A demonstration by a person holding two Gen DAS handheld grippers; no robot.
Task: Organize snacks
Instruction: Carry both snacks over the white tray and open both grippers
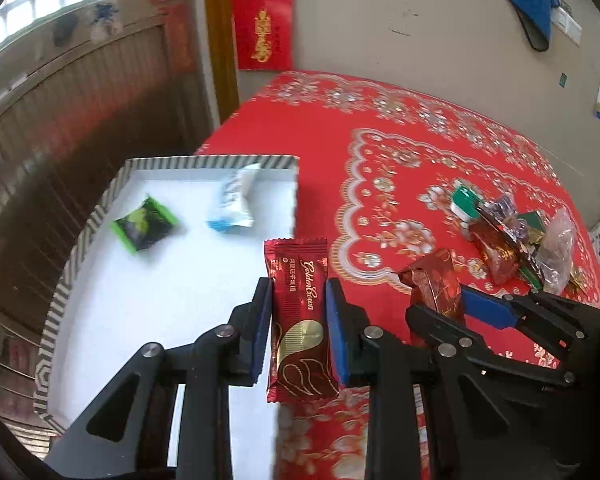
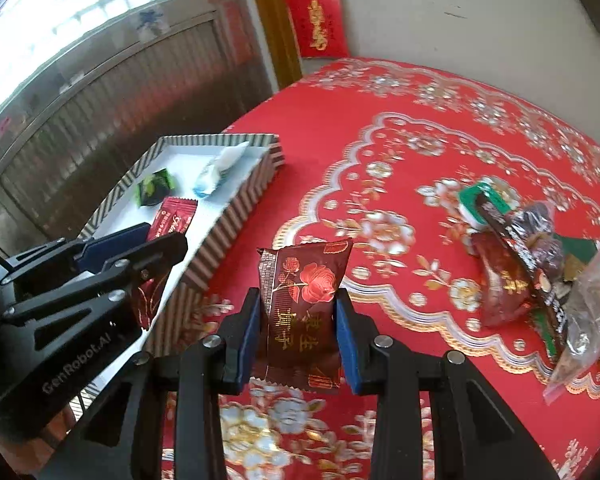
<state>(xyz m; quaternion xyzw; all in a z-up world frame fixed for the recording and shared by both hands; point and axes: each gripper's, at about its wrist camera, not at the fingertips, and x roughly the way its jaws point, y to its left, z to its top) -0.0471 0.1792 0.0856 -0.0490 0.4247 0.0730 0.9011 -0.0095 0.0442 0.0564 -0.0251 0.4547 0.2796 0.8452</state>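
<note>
My left gripper is shut on a dark red Golden Crown snack bar, held over the right edge of the striped box; the bar also shows in the right wrist view. My right gripper is shut on a dark red rose-print snack packet, above the red tablecloth beside the box. The packet also shows in the left wrist view. Inside the box lie a green-black packet and a white-blue packet.
A pile of several loose snacks lies at the right of the red floral tablecloth; it also shows in the left wrist view. A wooden screen and window stand behind the box. A wall with red hangings is at the back.
</note>
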